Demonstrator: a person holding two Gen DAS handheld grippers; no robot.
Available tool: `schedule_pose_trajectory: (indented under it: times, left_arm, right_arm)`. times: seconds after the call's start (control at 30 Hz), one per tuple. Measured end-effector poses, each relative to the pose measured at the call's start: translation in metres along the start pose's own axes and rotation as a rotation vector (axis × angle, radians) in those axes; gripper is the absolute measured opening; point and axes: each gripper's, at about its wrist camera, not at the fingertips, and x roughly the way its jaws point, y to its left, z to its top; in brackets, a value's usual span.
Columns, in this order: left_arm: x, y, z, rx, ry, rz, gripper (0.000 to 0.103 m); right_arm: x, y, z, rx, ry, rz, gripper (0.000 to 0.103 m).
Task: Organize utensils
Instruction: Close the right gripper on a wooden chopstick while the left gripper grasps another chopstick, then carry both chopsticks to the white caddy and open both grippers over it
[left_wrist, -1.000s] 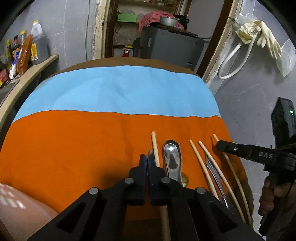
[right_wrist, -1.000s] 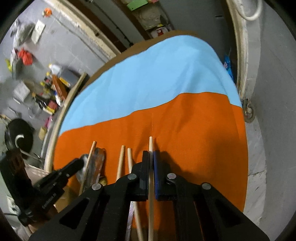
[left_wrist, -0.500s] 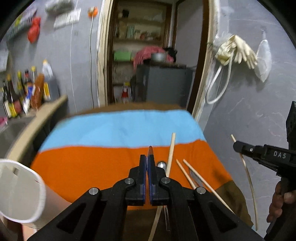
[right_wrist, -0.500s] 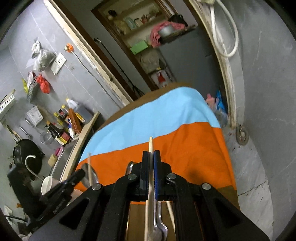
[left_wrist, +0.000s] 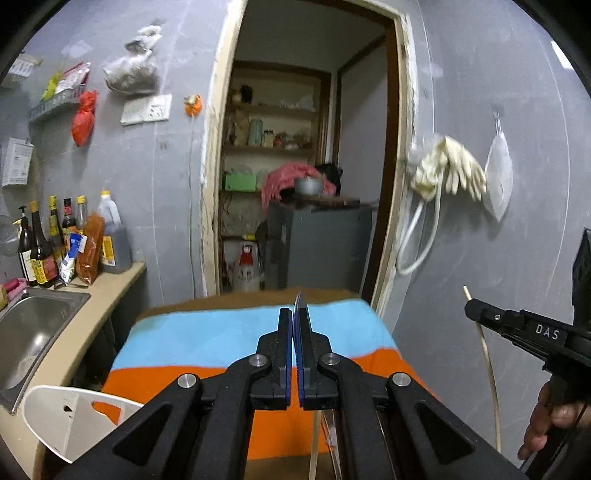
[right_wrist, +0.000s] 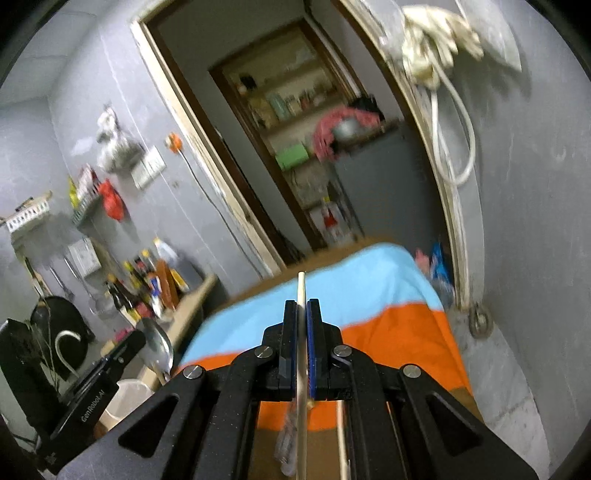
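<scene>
Above the table's orange-and-blue cloth (left_wrist: 207, 343): two hand-held grippers, both raised, a white holder (left_wrist: 70, 417) at the near-left edge. Left gripper (left_wrist: 294, 332), jaws pressed together on a metal spoon (right_wrist: 159, 347); right gripper (right_wrist: 303, 325), jaws pinching one wooden chopstick (right_wrist: 301, 291). Neither item is yet in the holder; a chopstick (right_wrist: 343, 435) and a fork (right_wrist: 286, 446) lie on the cloth, so most sorting likely remains.
</scene>
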Motion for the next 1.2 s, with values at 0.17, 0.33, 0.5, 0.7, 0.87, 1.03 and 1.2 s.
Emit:
schedule_pose_trajectory:
  times: [0.17,0.33,0.5,0.7,0.87,1.03,1.2]
  left_arm:
    - [-0.018,0.017,0.016,-0.048,-0.055,-0.002,0.002]
    - [-0.034,0.035,0.028,-0.083,-0.095,0.005,0.002]
    - [-0.052,0.053,0.040,-0.097,-0.144,0.028,0.002]
    - [-0.080,0.089,0.051,-0.098,-0.198,0.112,0.002]
    - [-0.101,0.129,0.053,-0.089,-0.224,0.256,0.002]
    - [-0.108,0.170,0.049,-0.078,-0.226,0.406,0.002]
    - [-0.097,0.199,0.035,-0.092,-0.203,0.498,0.002]
  right_arm:
    - [-0.024,0.038,0.019,-0.062,-0.142,0.035,0.004]
    - [-0.033,0.076,0.030,-0.099,-0.209,0.081,0.004]
    - [-0.034,0.107,0.031,-0.105,-0.245,0.129,0.004]
    - [-0.021,0.134,0.015,-0.096,-0.269,0.202,0.004]
    - [0.000,0.165,-0.001,-0.082,-0.297,0.319,0.004]
    - [0.032,0.193,-0.021,-0.080,-0.328,0.402,0.004]
    - [0.062,0.202,-0.044,-0.068,-0.329,0.409,0.004]
